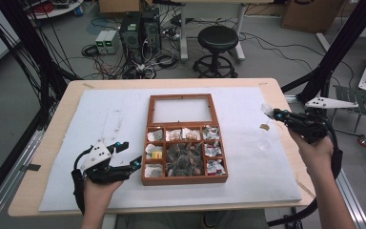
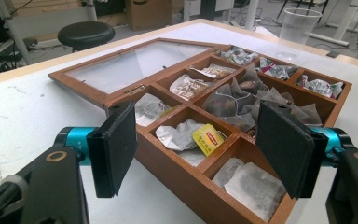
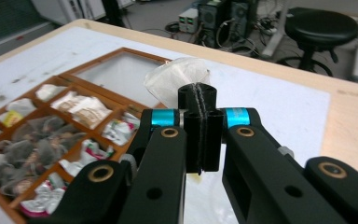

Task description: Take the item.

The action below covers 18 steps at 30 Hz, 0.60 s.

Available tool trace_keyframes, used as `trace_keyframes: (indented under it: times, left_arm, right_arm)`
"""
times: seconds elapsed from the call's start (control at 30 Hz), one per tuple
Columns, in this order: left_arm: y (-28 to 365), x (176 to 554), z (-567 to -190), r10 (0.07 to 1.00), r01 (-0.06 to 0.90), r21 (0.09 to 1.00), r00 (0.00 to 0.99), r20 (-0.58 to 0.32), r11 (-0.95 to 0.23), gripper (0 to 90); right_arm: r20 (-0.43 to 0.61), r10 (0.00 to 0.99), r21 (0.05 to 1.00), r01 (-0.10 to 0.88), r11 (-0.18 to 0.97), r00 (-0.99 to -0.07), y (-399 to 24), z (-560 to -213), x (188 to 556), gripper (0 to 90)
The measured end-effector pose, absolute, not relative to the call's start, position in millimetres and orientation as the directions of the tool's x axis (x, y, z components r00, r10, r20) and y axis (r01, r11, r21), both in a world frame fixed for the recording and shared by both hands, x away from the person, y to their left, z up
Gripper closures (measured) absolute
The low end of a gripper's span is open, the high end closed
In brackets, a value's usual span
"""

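Right claw (image 3: pixel 200 135) clamped on a tea bag (image 3: pixel 175 79), right of the box (image 1: pixel 185 179); left claw (image 2: pixel 200 149) wide, empty.

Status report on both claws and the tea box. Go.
Left claw open at the tea box, near side. Right claw shut on a tea bag, off the box's right. Lid open flat. Nothing in the way.

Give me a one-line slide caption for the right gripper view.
Right gripper pinching a white tea bag above the table, with the open wooden tea box beyond.
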<state>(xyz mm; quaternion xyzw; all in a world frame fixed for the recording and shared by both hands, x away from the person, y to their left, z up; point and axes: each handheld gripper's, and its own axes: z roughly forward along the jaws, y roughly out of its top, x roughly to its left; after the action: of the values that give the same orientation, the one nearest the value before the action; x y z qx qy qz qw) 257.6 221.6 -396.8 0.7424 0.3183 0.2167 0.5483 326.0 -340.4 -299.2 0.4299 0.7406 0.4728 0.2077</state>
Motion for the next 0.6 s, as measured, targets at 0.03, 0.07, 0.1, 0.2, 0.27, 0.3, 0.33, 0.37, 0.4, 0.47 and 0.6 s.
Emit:
trace_keyframes:
  times: [0.03,0.07,0.1,0.2,0.27,0.3,0.33,0.37,0.4,0.47,0.6]
  left_arm:
    - [221.6,257.6,-396.8,0.71,0.235,0.952,0.703,-0.027,-0.196,29.4]
    - [221.2,257.8,-397.2,0.711,0.236,0.952,0.703,-0.028,-0.195,29.4]
    - [220.9,258.1,-397.7,0.71,0.237,0.951,0.704,-0.027,-0.199,29.4]
    - [220.3,258.3,-398.4,0.71,0.238,0.951,0.704,-0.03,-0.197,29.4]
    - [220.1,258.5,-398.8,0.709,0.239,0.95,0.705,-0.029,-0.199,29.4]
    - [219.8,258.7,-399.1,0.711,0.239,0.951,0.703,-0.03,-0.196,29.4]
    - [219.7,258.8,-399.3,0.71,0.241,0.951,0.703,-0.032,-0.196,29.4]
    - [219.3,258.9,-399.7,0.71,0.243,0.95,0.704,-0.034,-0.196,29.4]
    - [219.3,258.9,-399.7,0.71,0.243,0.95,0.704,-0.034,-0.196,29.4]
    - [218.2,259.1,-400.4,0.704,0.24,0.951,0.709,-0.035,-0.195,29.4]
    - [216.6,259.5,-400.9,0.7,0.237,0.95,0.714,-0.027,-0.205,29.4]
  right_arm:
    - [0.103,0.838,0.876,0.448,0.179,-0.536,-343.2,-301.5,327.4,90.0]
    - [0.103,0.838,0.876,0.448,0.179,-0.536,-343.2,-301.5,327.4,90.0]
    - [0.102,0.848,0.87,0.46,0.177,-0.519,-348.4,-305.6,329.7,90.0]
    - [0.102,0.861,0.864,0.474,0.172,-0.498,-355.3,-310.5,332.0,90.0]
    - [0.103,0.868,0.861,0.481,0.167,-0.486,-358.9,-313.5,332.8,90.0]
    - [0.098,0.872,0.859,0.484,0.169,-0.479,-360.3,-315.1,333.1,90.0]
    - [0.094,0.875,0.856,0.487,0.172,-0.475,-361.8,-316.7,333.6,90.0]
    - [0.093,0.878,0.855,0.49,0.171,-0.469,-363.1,-318.3,334.0,90.0]
    - [0.093,0.878,0.855,0.49,0.171,-0.469,-363.1,-318.3,334.0,90.0]
    - [0.085,0.888,0.849,0.5,0.173,-0.451,-367.0,-323.4,335.1,90.0]
    - [0.091,0.895,0.837,0.52,0.168,-0.436,-370.5,-331.1,336.4,90.0]
